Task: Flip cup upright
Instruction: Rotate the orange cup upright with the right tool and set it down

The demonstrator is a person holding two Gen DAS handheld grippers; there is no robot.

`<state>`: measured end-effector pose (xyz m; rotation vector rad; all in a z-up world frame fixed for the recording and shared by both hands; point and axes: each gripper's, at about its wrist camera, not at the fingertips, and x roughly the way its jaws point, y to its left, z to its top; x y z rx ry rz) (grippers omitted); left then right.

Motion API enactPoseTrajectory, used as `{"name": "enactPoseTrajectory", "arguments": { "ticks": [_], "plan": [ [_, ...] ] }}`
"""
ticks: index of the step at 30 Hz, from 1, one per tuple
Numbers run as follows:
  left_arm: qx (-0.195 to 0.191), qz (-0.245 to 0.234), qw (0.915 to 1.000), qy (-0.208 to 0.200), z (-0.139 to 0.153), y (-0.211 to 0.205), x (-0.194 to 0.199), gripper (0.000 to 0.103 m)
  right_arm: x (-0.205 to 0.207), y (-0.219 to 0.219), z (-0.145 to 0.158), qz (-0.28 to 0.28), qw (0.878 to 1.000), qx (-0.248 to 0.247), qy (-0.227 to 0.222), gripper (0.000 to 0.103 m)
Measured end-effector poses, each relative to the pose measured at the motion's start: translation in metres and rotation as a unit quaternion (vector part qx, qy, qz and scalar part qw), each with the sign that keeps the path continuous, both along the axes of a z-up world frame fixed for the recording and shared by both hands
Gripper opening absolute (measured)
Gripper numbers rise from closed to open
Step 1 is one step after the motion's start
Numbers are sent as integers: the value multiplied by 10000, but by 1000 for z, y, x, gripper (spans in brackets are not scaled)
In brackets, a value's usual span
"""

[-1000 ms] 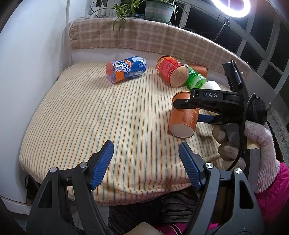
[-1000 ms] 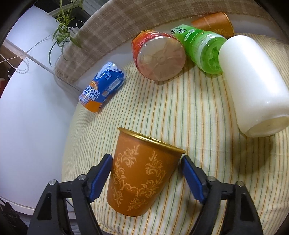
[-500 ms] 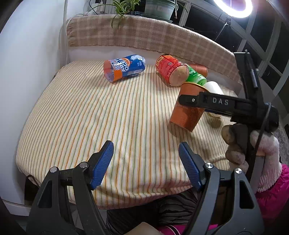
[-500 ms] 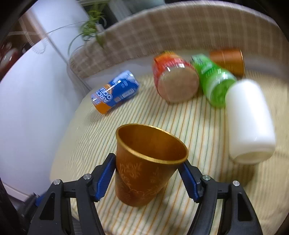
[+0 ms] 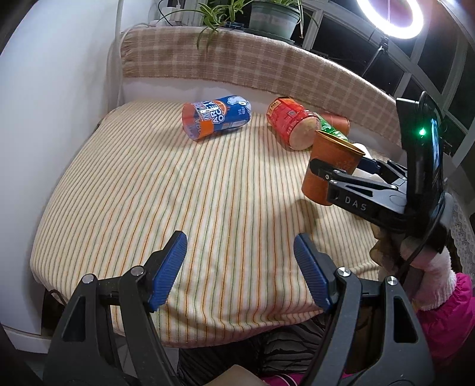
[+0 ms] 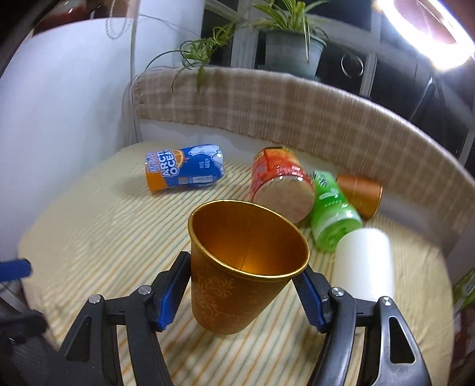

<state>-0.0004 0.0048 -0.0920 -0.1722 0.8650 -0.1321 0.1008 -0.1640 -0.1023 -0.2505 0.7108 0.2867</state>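
Note:
My right gripper (image 6: 242, 292) is shut on an orange cup with a gold rim (image 6: 237, 285). The cup is held mouth up, a little tilted, just above the striped cloth. In the left wrist view the same cup (image 5: 329, 169) sits in the right gripper (image 5: 341, 172) at the right side of the table. My left gripper (image 5: 240, 267) is open and empty over the front edge of the table.
On the striped table (image 5: 178, 193) lie a blue and orange can (image 5: 216, 118), a red cup (image 5: 291, 124), a green bottle (image 6: 332, 219), a second orange cup (image 6: 360, 194) and a white cup (image 6: 363, 264), all on their sides. A plaid ledge with a potted plant (image 5: 273, 14) runs behind.
The right gripper has turned the orange cup from lying with its mouth away to mouth up, and lifted it slightly. The left gripper has stayed open and nearly still.

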Motion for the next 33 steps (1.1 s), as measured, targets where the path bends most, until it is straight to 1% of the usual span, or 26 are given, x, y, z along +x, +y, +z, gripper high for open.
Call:
{"name": "enactPoseTrajectory", "arguments": {
  "ticks": [5, 12, 25, 28, 30, 32, 33],
  "plan": [
    [-8, 16, 10000, 8, -1, 2, 0, 77, 6, 0, -6, -120, 9999, 17, -19, 70],
    [-19, 42, 10000, 14, -1, 5, 2, 77, 7, 11, -14, -159, 9994, -219, -217, 70],
    [-8, 14, 10000, -8, 0, 4, 3, 77, 6, 11, -19, -138, 9995, -185, -192, 71],
    [10, 7, 10000, -18, 0, 1, 4, 77, 3, 13, -20, -78, 9996, -199, -183, 75],
    [27, -5, 10000, -24, 0, 0, 5, 77, 0, 14, -19, -55, 9995, -209, -214, 83],
    [62, -23, 10000, -50, 1, -1, 5, 77, -4, 14, -18, -34, 9995, -187, -247, 87],
    [79, -30, 9999, -70, 1, -2, 5, 77, -6, 13, -16, -17, 9995, -164, -254, 88]
  ]
}}
